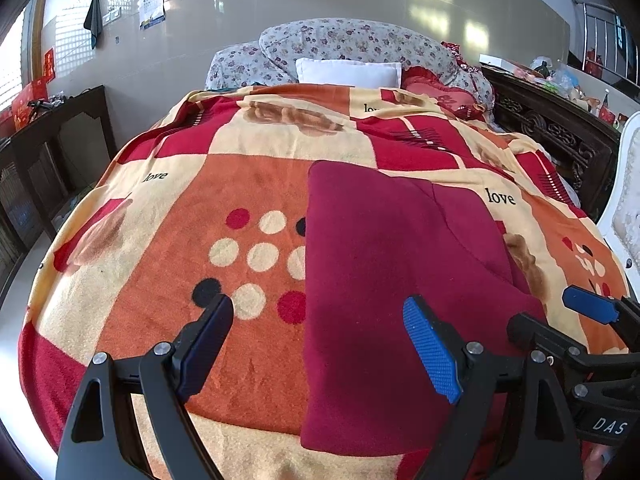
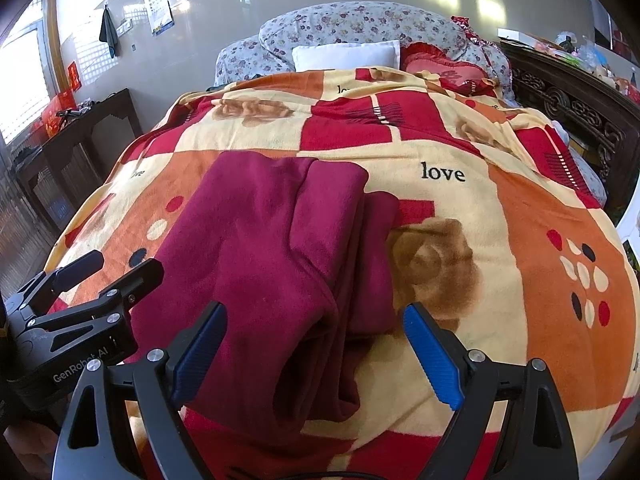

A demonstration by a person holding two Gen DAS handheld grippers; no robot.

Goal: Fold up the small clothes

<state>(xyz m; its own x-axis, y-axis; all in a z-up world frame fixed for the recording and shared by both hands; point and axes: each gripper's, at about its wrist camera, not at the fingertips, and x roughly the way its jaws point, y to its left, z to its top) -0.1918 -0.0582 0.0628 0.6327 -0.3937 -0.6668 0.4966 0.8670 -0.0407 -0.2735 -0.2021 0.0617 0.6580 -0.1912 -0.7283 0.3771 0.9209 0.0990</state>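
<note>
A dark red garment (image 1: 384, 280) lies folded lengthwise on the patterned bed blanket (image 1: 200, 184); in the right wrist view the same garment (image 2: 272, 264) shows its layered folds and a rounded near end. My left gripper (image 1: 318, 320) hovers open over the garment's near left edge, nothing between its blue pads. My right gripper (image 2: 314, 328) stands open above the garment's near end, not touching it. Each gripper shows in the other's view: the right gripper (image 1: 552, 316) at lower right, the left gripper (image 2: 124, 264) at lower left, both with jaws apart.
Pillows (image 1: 348, 72) and a floral quilt (image 1: 344, 42) are piled at the bed's head. A dark wooden table (image 1: 52, 132) stands to the left, a carved dark cabinet (image 1: 560, 128) to the right, and a white chair (image 1: 624, 200) by the bed's right edge.
</note>
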